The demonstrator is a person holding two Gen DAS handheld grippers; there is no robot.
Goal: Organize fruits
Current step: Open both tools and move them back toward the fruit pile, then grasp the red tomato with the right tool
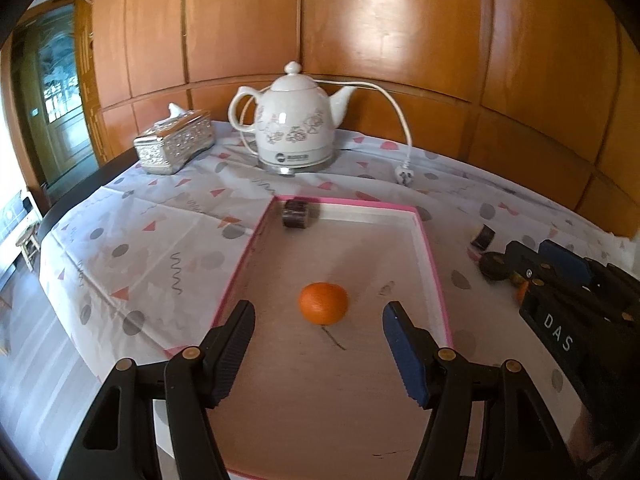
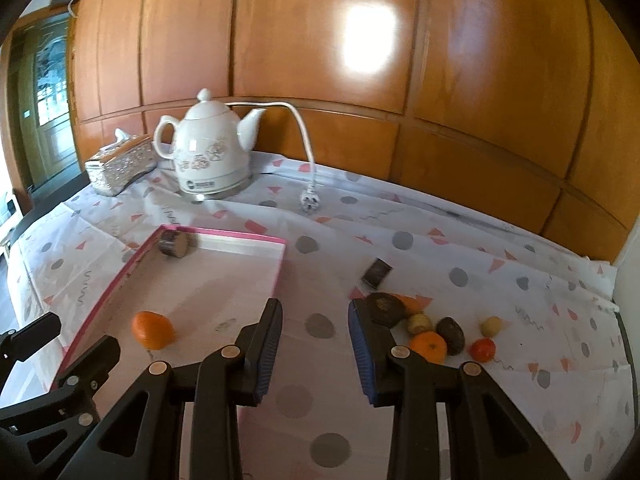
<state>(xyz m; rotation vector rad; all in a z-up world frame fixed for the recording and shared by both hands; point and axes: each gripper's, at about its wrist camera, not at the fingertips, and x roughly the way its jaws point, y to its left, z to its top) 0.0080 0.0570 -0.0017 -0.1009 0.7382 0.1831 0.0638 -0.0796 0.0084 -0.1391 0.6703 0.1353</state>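
An orange [image 1: 323, 303] lies on the floor of the pink-rimmed tray [image 1: 434, 256], just ahead of the left gripper [image 1: 319, 316], whose jaws stand wide and empty. Only the right wrist view shows the fruit cluster [image 2: 434, 330] on the tablecloth [image 2: 400, 216] beside the tray. The right gripper [image 2: 315, 312] hovers there, jaws wide and empty.

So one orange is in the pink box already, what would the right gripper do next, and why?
Probably swing a little right and down toward the loose orange in the fruit pile on the tablecloth. The right gripper is open and empty over the cloth, only one orange lies in the pink tray, and the left gripper is open too.
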